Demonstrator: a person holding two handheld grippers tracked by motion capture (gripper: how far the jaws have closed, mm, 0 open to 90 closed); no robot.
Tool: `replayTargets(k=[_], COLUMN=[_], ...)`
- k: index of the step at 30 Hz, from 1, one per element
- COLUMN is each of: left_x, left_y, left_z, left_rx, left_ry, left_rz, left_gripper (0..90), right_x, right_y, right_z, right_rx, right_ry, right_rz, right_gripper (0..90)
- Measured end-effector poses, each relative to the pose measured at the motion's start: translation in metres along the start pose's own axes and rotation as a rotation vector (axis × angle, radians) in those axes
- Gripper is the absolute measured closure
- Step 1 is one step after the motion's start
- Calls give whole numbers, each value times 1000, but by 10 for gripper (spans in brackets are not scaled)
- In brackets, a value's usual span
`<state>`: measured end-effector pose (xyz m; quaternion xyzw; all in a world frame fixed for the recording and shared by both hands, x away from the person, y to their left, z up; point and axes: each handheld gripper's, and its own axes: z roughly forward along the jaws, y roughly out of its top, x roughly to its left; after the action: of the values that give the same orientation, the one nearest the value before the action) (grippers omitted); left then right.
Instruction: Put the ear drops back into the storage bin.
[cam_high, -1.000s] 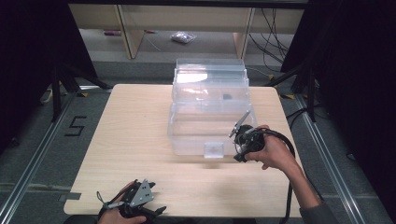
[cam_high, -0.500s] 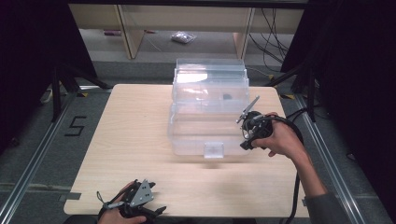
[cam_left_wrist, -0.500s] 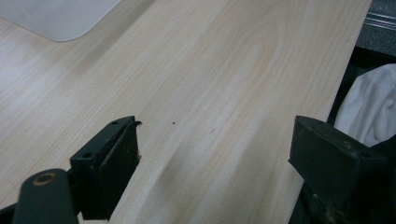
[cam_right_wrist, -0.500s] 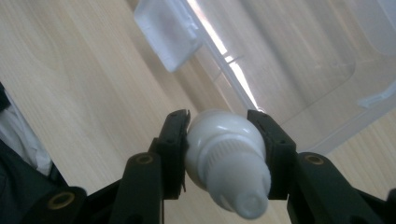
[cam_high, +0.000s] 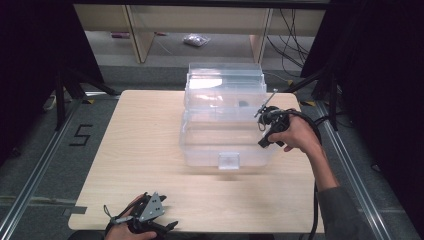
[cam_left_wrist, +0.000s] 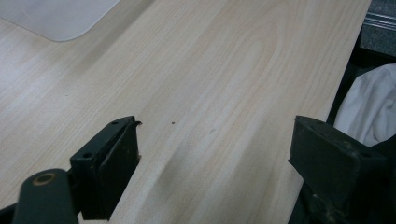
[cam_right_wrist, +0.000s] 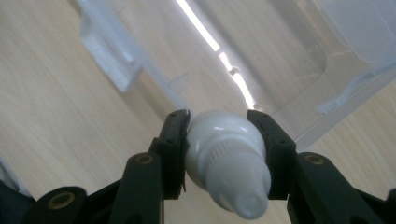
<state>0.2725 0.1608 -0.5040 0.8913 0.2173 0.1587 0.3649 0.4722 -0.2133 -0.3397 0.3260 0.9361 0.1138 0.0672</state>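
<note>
The right tongs (cam_right_wrist: 218, 122) clamped a white bottle (cam_right_wrist: 227, 161), carrying it at three o'clock of the clear box (cam_high: 223, 117), likely to drop in; left tongs (cam_left_wrist: 210, 154) gaped empty over the surface (cam_left_wrist: 219, 70).

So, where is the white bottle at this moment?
The white bottle sits clamped between the right gripper jaws in the right gripper view, beside the clear plastic box at the table's right side.

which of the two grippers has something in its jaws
The right gripper, beside the clear plastic box: its jaws clamp a small white bottle. The left gripper at the table's near edge has wide-open jaws with nothing between them.
</note>
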Motion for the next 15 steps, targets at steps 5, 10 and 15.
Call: replayTargets(k=[5,10,15], left_x=[0,0,0], left_y=[-1,-1,0], left_z=[0,0,0], left_rx=[13,2,1], left_ry=[8,-5,-5], left_rz=[-1,-1,-14], left_gripper=[153,152,152], right_x=[-12,-21,-26], right_y=[7,14,16], right_z=[14,32,45], right_rx=[28,66,93], right_ry=[-3,-5,-2], right_rz=[30,45,73], right_gripper=[602,602,601])
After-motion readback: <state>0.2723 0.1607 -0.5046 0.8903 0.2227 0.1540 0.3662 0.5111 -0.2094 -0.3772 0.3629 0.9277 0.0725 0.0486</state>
